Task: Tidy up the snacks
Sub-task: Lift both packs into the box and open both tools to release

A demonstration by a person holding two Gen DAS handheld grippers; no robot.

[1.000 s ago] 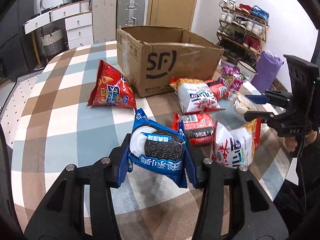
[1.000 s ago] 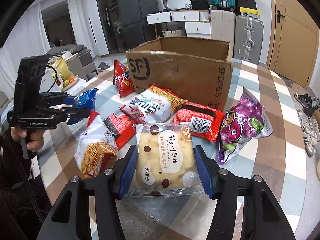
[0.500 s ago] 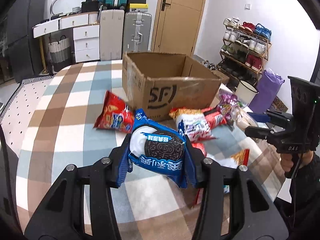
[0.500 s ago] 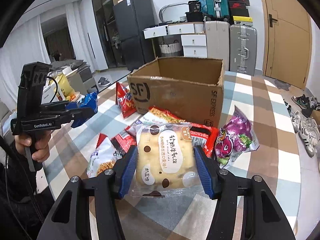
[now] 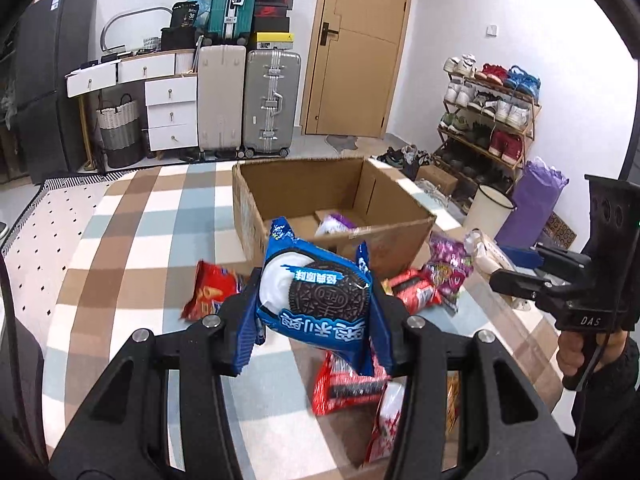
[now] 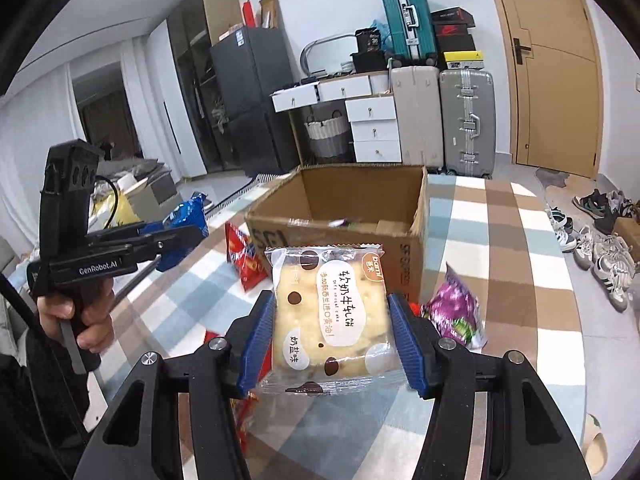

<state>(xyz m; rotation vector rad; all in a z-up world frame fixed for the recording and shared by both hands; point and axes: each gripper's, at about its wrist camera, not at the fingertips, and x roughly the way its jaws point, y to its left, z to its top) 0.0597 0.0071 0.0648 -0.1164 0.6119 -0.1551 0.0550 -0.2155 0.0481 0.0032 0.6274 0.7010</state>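
My left gripper (image 5: 316, 324) is shut on a blue Oreo pack (image 5: 316, 296), held in the air in front of the open cardboard box (image 5: 400, 240). My right gripper (image 6: 332, 344) is shut on a clear-wrapped pale nougat cake pack (image 6: 332, 316), also lifted, before the same cardboard box (image 6: 340, 232). A purple packet (image 5: 336, 224) lies inside the box. In the left wrist view the right gripper (image 5: 520, 268) shows at the right; in the right wrist view the left gripper (image 6: 176, 236) with its blue pack shows at the left.
Loose snacks lie on the checked tablecloth (image 5: 132, 248): a red chip bag (image 5: 208, 288), red packs (image 5: 412, 292), a purple bag (image 6: 456, 312), a white-and-red bag (image 5: 384, 424). Suitcases (image 5: 268, 100), drawers and a shoe rack (image 5: 488, 112) stand beyond the table.
Both grippers have risen with their packs still gripped. The box's inside has come into view, and the table snacks have dropped lower in both views.
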